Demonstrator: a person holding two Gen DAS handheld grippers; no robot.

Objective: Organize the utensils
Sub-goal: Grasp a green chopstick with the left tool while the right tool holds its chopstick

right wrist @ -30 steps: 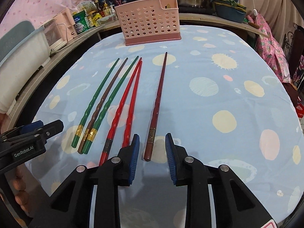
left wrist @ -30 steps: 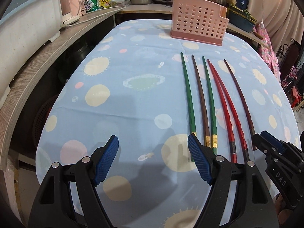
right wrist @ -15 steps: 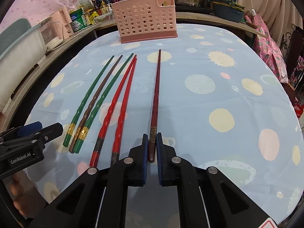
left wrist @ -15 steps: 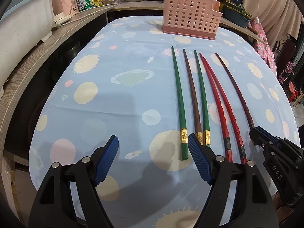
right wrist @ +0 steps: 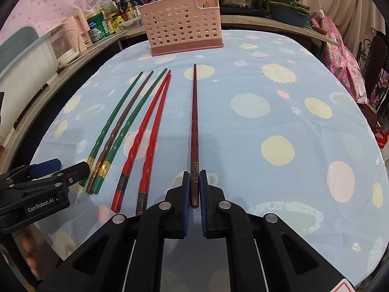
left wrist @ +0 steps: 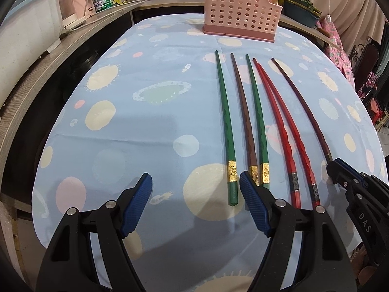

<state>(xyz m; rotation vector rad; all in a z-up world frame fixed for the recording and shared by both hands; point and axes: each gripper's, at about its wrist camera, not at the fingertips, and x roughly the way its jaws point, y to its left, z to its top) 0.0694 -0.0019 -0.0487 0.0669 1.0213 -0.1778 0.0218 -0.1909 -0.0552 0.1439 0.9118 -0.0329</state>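
The right gripper (right wrist: 194,185) clamps the near end of the dark red chopstick (right wrist: 194,131), lying right of the other chopsticks (right wrist: 126,126). The left gripper (left wrist: 195,194) hangs wide over the tablecloth (left wrist: 136,131); the pink basket (right wrist: 182,26) stands far.

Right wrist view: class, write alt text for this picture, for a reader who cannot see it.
The right tool is shut on the near end of a dark maroon chopstick lying on a blue spotted tablecloth. Left of it lie five more chopsticks, with a pink perforated holder at the far end.
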